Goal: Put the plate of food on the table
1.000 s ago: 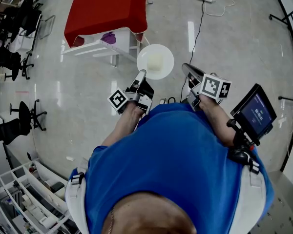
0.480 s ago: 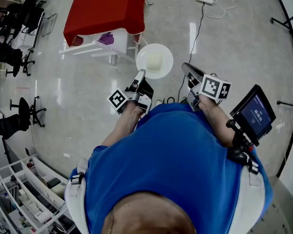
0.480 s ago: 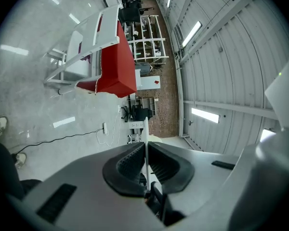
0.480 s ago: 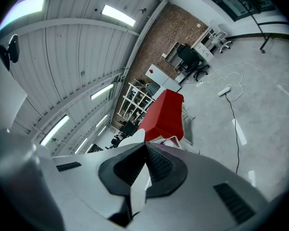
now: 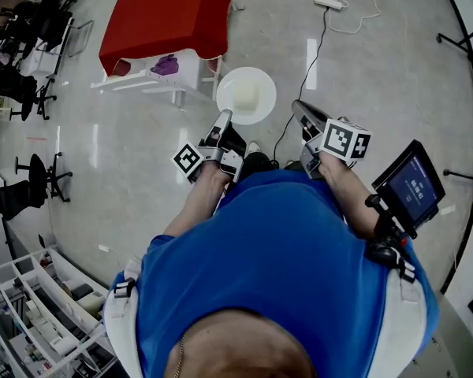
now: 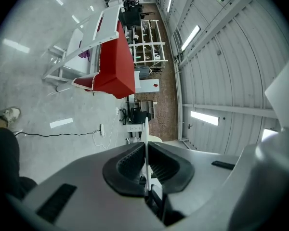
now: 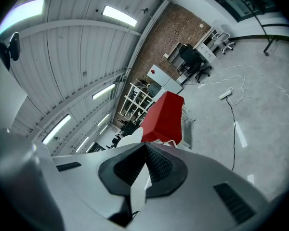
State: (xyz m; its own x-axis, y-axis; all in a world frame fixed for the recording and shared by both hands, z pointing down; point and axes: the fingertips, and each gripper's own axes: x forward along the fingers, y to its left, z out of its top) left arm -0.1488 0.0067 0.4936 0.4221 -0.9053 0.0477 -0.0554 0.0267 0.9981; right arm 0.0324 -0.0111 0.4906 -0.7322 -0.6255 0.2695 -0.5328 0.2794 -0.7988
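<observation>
**Plate carried in both grippers, short of the table**

The red-covered table stands at upper left. Both forearms reach forward from the body. The left gripper is clamped on the near left rim of the white plate of food, which is held above the floor. The right gripper is closed on the plate's right edge.

Bright, even lighting from ceiling strip lights. Glare streaks on glossy floor. Heavy fisheye bending, dark vignetted corners in all 3 views. Faint shadows. Slight close-range softness on right gripper.
</observation>
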